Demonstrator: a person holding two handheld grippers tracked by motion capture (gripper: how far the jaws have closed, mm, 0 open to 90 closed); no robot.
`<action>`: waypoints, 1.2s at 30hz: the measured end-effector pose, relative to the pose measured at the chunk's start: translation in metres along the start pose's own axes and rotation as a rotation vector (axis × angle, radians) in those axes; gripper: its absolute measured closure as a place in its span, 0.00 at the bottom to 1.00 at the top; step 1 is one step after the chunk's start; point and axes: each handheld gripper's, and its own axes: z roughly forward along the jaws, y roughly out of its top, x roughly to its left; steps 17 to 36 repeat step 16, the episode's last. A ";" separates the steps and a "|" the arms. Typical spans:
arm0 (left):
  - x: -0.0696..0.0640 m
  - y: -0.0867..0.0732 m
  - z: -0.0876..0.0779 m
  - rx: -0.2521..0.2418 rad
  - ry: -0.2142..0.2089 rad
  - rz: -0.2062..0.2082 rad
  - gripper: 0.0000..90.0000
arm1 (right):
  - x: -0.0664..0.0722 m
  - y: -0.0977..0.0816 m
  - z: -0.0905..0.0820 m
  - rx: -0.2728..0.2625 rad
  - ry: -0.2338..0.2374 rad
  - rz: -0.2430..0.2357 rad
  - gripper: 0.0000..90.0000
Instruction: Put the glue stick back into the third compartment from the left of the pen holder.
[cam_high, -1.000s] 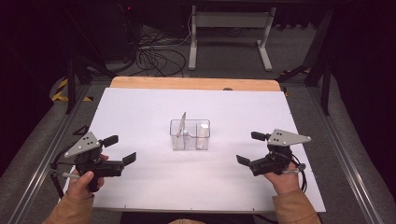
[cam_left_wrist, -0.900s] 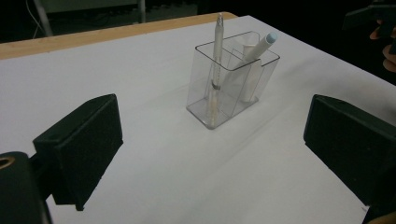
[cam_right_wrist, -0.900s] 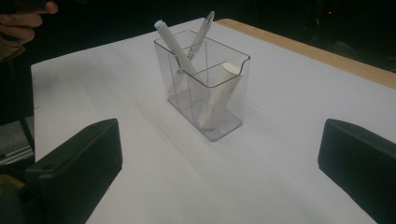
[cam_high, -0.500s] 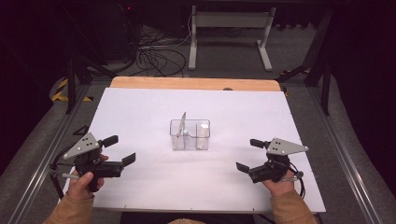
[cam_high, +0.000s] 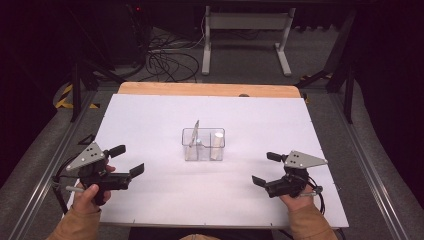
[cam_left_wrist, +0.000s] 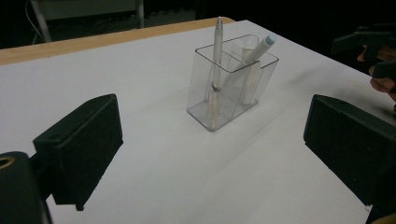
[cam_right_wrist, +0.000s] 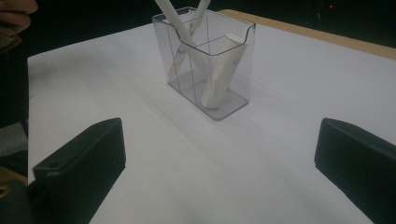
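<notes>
The clear plastic two-compartment pen holder (cam_high: 203, 144) stands mid-desk, far of both; left gripper (cam_high: 131, 161) and right gripper (cam_high: 263, 168) gape wide, empty, about equally near.

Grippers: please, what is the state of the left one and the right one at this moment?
Left gripper: open, holding nothing, apart from the clear holder.
Right gripper: open, holding nothing, also apart from the holder.
</notes>
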 end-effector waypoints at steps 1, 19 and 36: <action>0.000 0.000 0.000 0.000 -0.001 -0.004 0.06 | 0.000 0.000 0.000 -0.003 0.003 0.003 0.03; -0.001 -0.001 0.000 -0.010 0.002 0.006 0.06 | 0.003 0.000 0.002 -0.004 0.003 -0.006 0.03; -0.001 -0.001 0.000 -0.010 0.002 0.006 0.06 | 0.003 0.000 0.002 -0.004 0.003 -0.006 0.03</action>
